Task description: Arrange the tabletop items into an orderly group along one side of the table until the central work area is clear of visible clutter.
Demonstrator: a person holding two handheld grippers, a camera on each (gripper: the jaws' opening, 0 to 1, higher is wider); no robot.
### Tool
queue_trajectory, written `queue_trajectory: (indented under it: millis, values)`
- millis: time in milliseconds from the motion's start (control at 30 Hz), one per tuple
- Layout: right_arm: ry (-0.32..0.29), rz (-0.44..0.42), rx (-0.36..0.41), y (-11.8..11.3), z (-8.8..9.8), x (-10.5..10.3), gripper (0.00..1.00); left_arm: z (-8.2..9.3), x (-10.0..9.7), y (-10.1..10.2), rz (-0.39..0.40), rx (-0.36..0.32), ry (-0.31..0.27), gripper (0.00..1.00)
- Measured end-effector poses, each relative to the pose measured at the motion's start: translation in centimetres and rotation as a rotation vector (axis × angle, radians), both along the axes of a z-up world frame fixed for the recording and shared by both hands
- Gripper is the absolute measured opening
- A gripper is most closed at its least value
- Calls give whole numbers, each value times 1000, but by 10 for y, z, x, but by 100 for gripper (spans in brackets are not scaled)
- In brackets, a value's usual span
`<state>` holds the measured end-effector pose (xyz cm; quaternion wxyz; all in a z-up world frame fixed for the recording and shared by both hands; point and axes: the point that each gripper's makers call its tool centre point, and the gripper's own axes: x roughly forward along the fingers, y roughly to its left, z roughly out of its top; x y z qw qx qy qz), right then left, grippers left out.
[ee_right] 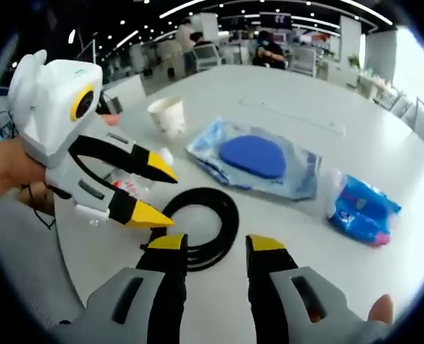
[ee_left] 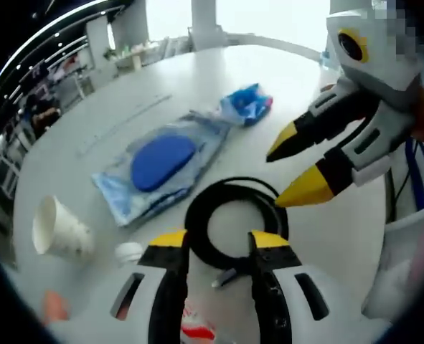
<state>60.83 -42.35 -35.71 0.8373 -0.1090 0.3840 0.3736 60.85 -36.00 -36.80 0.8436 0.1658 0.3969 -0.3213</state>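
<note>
A black cable coil (ee_left: 197,222) (ee_right: 227,209) lies on the white round table (ee_left: 219,64) between my two grippers. My left gripper (ee_left: 219,241) (ee_right: 166,198) is open, its yellow tips at the coil's edge, nothing held. My right gripper (ee_left: 279,177) (ee_right: 217,244) is open too, facing it from the coil's other side. Beyond the coil lies a blue oval paddle in a clear plastic bag (ee_left: 161,161) (ee_right: 253,156). A small blue packet (ee_left: 247,104) (ee_right: 359,208) sits beside the bag. A paper cup (ee_left: 57,229) (ee_right: 167,115) lies on its side.
A small white cap (ee_left: 129,251) (ee_right: 165,154) rests near the cup. A red-and-white wrapper (ee_left: 197,333) (ee_right: 129,188) lies under the left gripper. A thin clear strip (ee_right: 290,115) stretches across the far table. Office desks and seated people (ee_right: 269,46) stand behind.
</note>
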Motion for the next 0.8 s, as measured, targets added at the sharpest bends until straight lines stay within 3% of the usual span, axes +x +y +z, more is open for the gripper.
queue_trajectory:
  millis: [567,800]
  values:
    - [97,-60,-27,9,-28,4,28,-22,4,9,26,51,57,27]
    - [120,-80,-45,7,-35,3,28,-25,7,11,55,31,84,22]
